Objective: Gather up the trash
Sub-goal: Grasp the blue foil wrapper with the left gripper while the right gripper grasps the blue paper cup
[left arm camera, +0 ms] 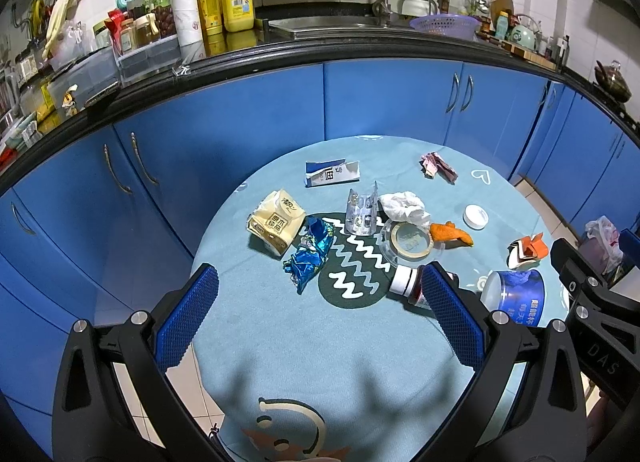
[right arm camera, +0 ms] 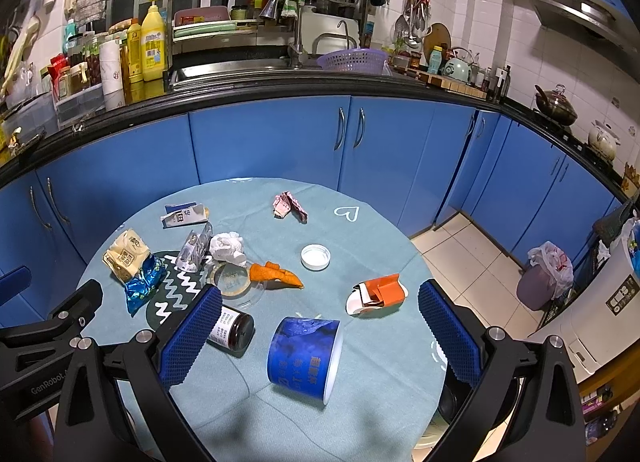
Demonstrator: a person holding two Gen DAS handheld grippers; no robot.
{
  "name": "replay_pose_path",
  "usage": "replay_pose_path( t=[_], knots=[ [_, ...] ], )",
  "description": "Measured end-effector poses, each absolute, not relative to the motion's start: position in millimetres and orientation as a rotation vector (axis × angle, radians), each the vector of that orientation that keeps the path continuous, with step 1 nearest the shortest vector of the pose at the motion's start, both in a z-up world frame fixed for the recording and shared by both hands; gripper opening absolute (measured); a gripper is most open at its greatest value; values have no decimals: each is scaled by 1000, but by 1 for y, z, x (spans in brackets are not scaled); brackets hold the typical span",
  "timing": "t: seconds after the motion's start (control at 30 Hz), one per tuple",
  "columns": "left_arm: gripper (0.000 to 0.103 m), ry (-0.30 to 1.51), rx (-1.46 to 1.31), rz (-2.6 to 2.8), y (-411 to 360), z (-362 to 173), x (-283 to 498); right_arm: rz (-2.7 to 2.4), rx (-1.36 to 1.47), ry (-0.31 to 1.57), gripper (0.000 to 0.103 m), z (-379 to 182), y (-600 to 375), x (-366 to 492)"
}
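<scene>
Blue cup [right arm camera: 305, 358] near table [right arm camera: 372, 402] front edge | both grippers [left arm camera: 318, 316] [right arm camera: 318, 336] agape, empty | step: approach | next: straddle rim.

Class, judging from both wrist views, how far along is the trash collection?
Nothing looks collected yet. Both the left hand-held gripper and right hand-held gripper are open and empty. Still on the table: blue cup, dark jar, white cap, blue wrapper, crumpled tissue.

Both wrist views high over the table [left arm camera: 256, 346], facing the counter [right arm camera: 256, 90], sharing the littered tabletop
</scene>
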State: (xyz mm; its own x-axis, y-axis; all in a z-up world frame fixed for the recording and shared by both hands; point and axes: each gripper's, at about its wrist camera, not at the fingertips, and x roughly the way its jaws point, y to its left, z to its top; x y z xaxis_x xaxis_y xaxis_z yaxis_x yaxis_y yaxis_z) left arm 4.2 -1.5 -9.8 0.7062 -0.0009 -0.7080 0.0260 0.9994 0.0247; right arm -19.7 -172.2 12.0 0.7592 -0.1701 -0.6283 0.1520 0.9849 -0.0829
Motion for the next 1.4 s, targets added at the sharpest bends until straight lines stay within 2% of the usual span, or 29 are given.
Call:
replay_pose_path(
  t=[0.53,1.1,1.4],
  knots=[
    [100,810,32,-5,6,-23,10,-180,-26,721,96,-2,-173,-14],
    [100,987,-17,16,76,-84,58,-116,11,929,96,-71,-168,22],
    [100,1048,23,-82,42,-107,95,-138,106,956,96,-87,-191,25]
  ],
)
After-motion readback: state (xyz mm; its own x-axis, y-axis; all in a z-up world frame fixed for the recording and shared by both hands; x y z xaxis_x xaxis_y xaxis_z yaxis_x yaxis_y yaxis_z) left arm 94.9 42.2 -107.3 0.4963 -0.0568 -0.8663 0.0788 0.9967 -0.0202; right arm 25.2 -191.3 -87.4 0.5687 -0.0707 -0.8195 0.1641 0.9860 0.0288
